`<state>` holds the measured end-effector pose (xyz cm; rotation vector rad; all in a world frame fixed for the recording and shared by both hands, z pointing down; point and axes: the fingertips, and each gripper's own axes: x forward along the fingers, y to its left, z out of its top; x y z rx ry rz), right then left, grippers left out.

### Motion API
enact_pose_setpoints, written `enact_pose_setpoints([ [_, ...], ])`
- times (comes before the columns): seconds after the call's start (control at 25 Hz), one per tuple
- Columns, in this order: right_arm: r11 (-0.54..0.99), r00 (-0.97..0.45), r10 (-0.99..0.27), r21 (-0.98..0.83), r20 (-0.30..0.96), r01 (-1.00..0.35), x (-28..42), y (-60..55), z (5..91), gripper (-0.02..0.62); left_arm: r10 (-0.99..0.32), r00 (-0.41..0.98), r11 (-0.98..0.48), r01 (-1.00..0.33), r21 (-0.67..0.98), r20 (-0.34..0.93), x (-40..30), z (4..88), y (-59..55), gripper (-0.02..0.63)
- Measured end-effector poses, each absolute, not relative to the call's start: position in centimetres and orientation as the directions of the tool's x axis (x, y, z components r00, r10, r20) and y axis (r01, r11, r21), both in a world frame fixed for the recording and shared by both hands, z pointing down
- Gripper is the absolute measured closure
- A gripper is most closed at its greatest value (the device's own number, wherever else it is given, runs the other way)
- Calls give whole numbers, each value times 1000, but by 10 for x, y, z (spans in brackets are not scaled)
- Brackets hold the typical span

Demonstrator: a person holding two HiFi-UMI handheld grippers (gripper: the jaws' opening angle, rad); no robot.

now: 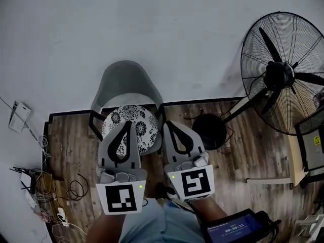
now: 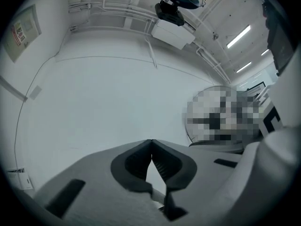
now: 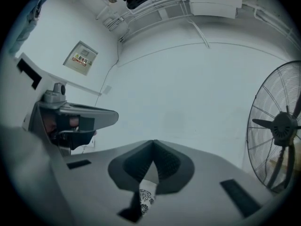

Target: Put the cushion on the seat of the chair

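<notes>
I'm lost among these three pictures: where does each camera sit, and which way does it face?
Head view: on the person's head, looking steeply down at the chair, cushion, left tongs, right tongs; forearms show.
Left gripper view: rides the left tongs, looking along their shut jaws at the white wall.
Right gripper view: rides the right tongs, facing that wall; left tongs show at left.
Shared: the fan, in head and right gripper views.
</notes>
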<state>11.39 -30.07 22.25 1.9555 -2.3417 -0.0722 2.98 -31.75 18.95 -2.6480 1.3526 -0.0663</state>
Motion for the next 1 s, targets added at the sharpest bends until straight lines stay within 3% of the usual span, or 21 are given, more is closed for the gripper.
enact_pose_setpoints([
  [1.0,158,-155,-987,80,35,-984,136,-300,228,592,-792,610,-597,-782,-176,-26,56,193,-317,597],
])
